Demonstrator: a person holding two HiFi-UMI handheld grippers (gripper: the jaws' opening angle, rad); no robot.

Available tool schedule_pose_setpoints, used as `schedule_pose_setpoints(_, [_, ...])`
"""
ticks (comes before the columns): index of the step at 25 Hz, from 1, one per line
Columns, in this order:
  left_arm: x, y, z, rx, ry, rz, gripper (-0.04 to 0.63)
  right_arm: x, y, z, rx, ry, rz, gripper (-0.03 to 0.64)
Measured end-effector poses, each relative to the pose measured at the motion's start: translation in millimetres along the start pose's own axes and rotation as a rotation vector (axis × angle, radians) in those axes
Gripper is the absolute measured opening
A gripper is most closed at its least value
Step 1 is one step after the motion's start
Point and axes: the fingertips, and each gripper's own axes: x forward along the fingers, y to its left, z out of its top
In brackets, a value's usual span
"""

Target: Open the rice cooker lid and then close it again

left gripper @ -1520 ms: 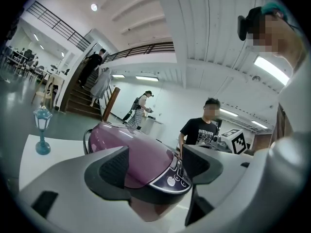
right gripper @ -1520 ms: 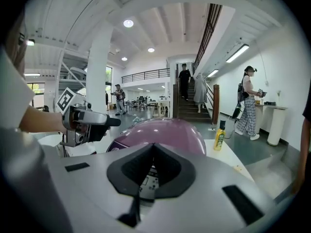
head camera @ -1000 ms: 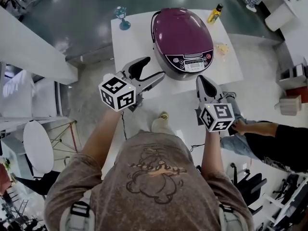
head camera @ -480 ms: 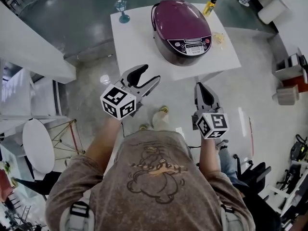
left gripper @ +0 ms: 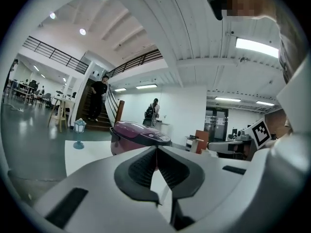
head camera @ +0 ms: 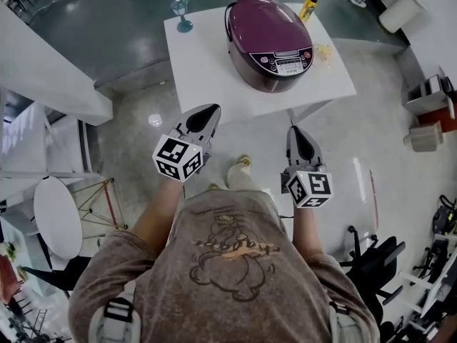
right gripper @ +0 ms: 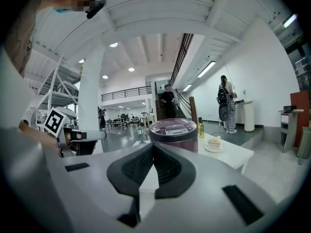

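Rice cooker [head camera: 270,45]: purple lid [head camera: 263,21] shut, ctrl panel [head camera: 287,61] front, on white table [head camera: 203,63].

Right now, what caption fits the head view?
Left gripper and right gripper, both shut, short of the closed rice cooker on the table.

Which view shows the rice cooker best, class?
The head view: the rice cooker appears whole from above, closed, on the white table. Each gripper view shows only its upper part, the rest hidden.
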Motion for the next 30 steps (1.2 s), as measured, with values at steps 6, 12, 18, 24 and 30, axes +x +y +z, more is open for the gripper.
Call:
schedule_pose_setpoints(6, [0, 7, -3, -0.009, 0.011, 0.023, 0.021, 5, 0, -3, 0.002, -0.011, -0.019, 0.002])
schedule_pose_setpoints(12, [-1, 4, -1, -0.02, 0.0, 0.036, 0.021, 3, -1, -2, 0.006, -0.015, -0.033, 0.002])
schedule_pose_setpoints(18, [-4, 7, 3, -0.005, -0.002, 0.048, 0.021, 2, 4, -2, 0.006, -0.015, -0.029, 0.002])
schedule_pose_setpoints(24, [-9, 11, 7, 0.009, -0.001, 0.062, 0.021, -2, 5, -1, 0.012, -0.02, -0.033, 0.002])
schedule_pose_setpoints(30, [-11, 10, 7, 0.005, -0.003, 0.061, 0.021, -7, 5, -5, 0.016, -0.017, -0.039, 0.002])
